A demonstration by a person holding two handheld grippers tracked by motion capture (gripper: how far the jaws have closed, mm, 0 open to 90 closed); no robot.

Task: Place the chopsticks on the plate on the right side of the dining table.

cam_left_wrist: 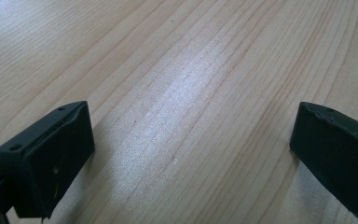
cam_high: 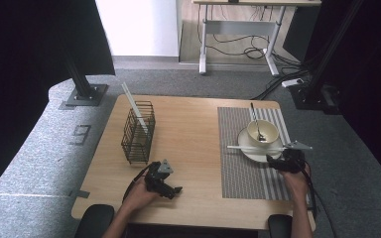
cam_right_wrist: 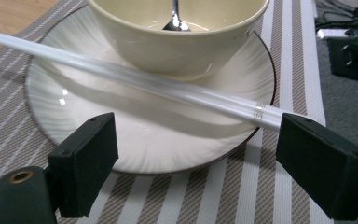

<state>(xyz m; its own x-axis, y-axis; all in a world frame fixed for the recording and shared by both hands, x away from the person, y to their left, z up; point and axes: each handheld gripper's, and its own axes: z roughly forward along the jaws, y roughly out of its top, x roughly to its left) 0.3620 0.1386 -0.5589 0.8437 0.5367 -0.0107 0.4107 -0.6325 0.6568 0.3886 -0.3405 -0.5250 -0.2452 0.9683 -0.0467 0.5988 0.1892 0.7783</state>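
1. Step, as judged: placing white chopsticks (cam_right_wrist: 135,81) on the saucer (cam_right_wrist: 158,149); they lie across it, touching the bowl (cam_right_wrist: 177,42).
2. Right gripper (cam_right_wrist: 193,161): jaws spread, pads off the chopsticks.
3. Left gripper (cam_left_wrist: 191,154): jaws apart, nothing between, over bare table (cam_left_wrist: 191,70).
4. Next likely: fetch the remaining stick in the wire basket (cam_high: 138,133).
5. Chopstick ends cut off; the pair is hard to separate.

White chopstick pair (cam_right_wrist: 135,80): long, slim, side by side, lying flat across saucer (cam_right_wrist: 168,140) near edge, touching front of cream bowl (cam_right_wrist: 177,42), right side of tabletop.
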